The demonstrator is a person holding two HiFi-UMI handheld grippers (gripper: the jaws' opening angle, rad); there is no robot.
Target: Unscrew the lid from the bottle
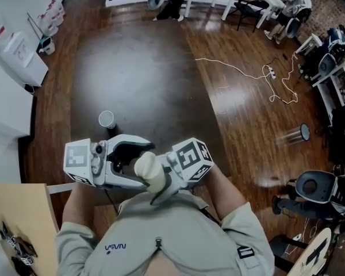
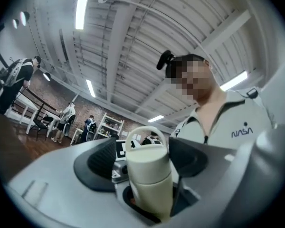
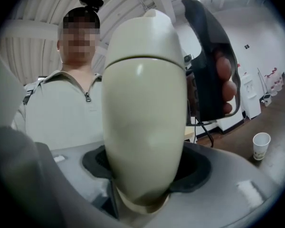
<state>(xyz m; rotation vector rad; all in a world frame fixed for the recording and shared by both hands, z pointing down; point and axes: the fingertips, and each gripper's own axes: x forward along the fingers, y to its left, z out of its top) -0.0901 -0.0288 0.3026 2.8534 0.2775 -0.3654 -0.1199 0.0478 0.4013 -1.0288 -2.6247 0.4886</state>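
Note:
I hold a cream bottle (image 1: pixel 151 174) in the air close to my chest, between both grippers. Its lid (image 2: pixel 147 158) has a loop handle on top. My right gripper (image 1: pixel 163 181) is shut on the bottle's body (image 3: pixel 143 127), which fills the right gripper view, base seated between the jaws. My left gripper (image 1: pixel 137 153) comes in from the left. Its dark pads (image 2: pixel 99 164) flank the lid end closely, and I see no firm press. Fingers on the left gripper's handle (image 3: pixel 224 87) show behind the bottle.
A white paper cup (image 1: pixel 106 119) stands on the dark wooden floor ahead, also visible as the paper cup (image 3: pixel 261 145) at the right. A white cable (image 1: pixel 247 73) snakes across the floor. A wooden tabletop corner (image 1: pixel 17 223) lies at my left, an office chair (image 1: pixel 313 188) at my right.

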